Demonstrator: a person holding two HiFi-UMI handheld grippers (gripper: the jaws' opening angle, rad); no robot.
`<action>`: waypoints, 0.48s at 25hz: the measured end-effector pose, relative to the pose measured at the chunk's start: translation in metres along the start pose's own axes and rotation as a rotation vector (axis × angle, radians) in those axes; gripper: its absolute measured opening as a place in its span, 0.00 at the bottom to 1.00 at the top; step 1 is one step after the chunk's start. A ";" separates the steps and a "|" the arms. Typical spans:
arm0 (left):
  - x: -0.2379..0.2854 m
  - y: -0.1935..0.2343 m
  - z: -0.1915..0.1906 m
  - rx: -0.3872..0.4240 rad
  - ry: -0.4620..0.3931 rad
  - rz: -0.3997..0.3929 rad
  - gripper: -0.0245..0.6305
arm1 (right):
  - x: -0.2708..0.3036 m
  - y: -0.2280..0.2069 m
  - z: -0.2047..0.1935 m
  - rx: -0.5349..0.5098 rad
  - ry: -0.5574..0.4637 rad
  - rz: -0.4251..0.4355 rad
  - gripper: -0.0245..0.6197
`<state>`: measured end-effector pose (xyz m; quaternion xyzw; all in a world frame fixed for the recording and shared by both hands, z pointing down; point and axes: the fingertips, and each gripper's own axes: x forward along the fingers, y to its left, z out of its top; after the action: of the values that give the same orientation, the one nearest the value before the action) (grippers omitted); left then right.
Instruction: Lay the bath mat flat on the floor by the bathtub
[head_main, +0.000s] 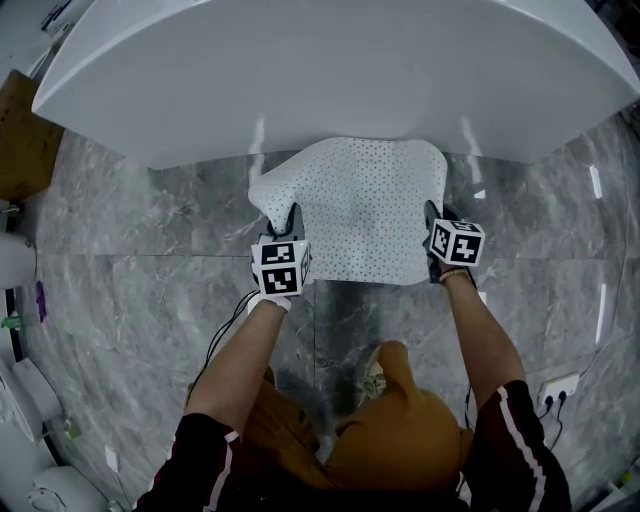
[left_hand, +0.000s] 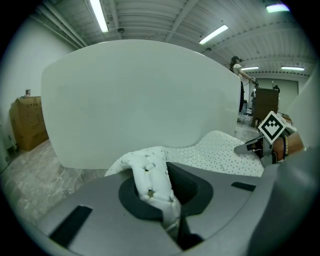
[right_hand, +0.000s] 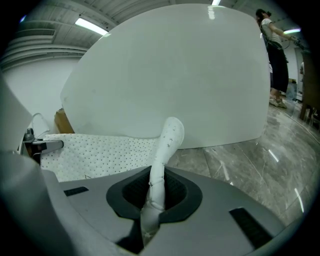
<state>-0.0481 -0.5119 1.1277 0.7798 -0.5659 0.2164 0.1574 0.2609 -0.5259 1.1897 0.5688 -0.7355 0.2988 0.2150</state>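
A white dotted bath mat (head_main: 365, 210) hangs spread between both grippers, just above the grey marble floor in front of the white bathtub (head_main: 330, 70). My left gripper (head_main: 284, 232) is shut on the mat's near left corner, which bunches up between its jaws (left_hand: 152, 182). My right gripper (head_main: 437, 228) is shut on the near right corner, a fold of mat (right_hand: 160, 165) standing up out of its jaws. The far edge of the mat reaches the tub's base. From the left gripper view the right gripper (left_hand: 260, 145) shows across the mat (left_hand: 220, 150).
The tub wall (right_hand: 170, 75) fills the space straight ahead. A cardboard box (head_main: 20, 140) stands at the left, white fixtures (head_main: 30, 400) at the lower left, a wall socket (head_main: 558, 390) at the lower right. A person (right_hand: 275, 55) stands far right.
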 end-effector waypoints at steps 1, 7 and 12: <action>0.001 -0.001 -0.001 -0.003 0.001 0.000 0.09 | 0.001 -0.001 0.000 0.001 -0.001 -0.005 0.11; 0.004 -0.012 -0.007 -0.008 -0.001 0.002 0.09 | 0.000 -0.010 0.000 -0.045 -0.012 -0.058 0.20; 0.006 -0.018 -0.017 0.000 0.023 0.013 0.09 | -0.021 -0.021 0.006 -0.006 -0.092 -0.128 0.35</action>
<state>-0.0320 -0.5032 1.1452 0.7737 -0.5691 0.2262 0.1624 0.2868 -0.5186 1.1760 0.6273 -0.7075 0.2559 0.2012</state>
